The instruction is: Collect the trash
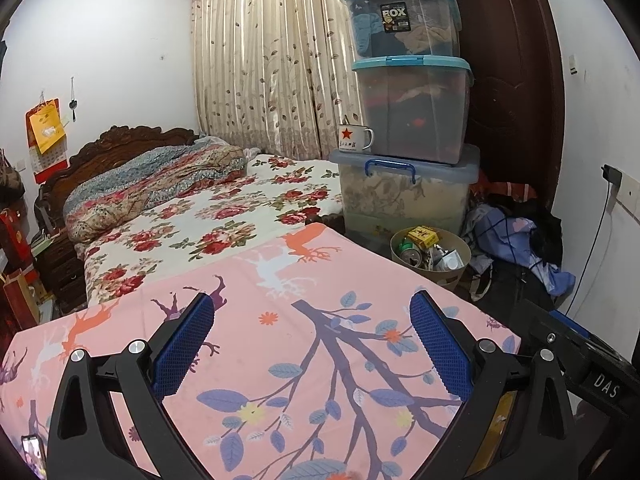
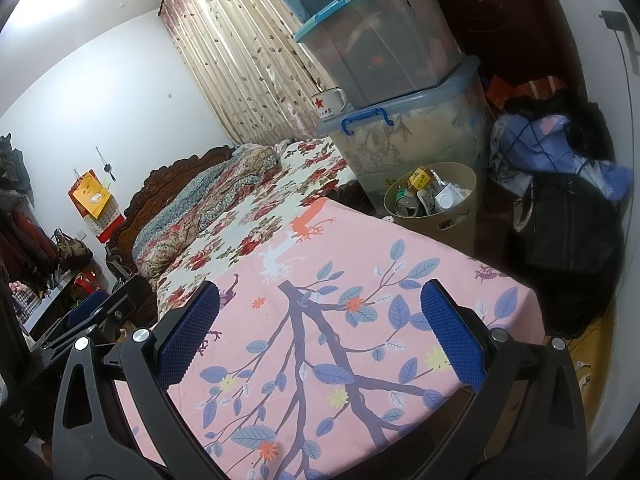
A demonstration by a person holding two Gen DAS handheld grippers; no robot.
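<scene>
- trash (image 1: pixel 430 250) fills a beige waste bin (image 1: pixel 452 276) on the floor just past the far right corner of the pink tablecloth (image 1: pixel 312 320); a yellow carton and a drinks can show among the pieces.
- in the right wrist view the same waste bin (image 2: pixel 452 220) stands beside the lowest of three stacked storage boxes (image 2: pixel 416 140).
- left gripper (image 1: pixel 312 344) hovers over the tablecloth with its blue pads spread wide and nothing between them.
- right gripper (image 2: pixel 320 336) is likewise released, pads well apart, empty, above the leaf print.
- a white enamel mug (image 1: pixel 356 138) with a red star sits on the lid of the bottom box.
- a bed (image 1: pixel 200 216) with a floral sheet lies beyond the cloth, curtains (image 1: pixel 264 60) behind it.
</scene>
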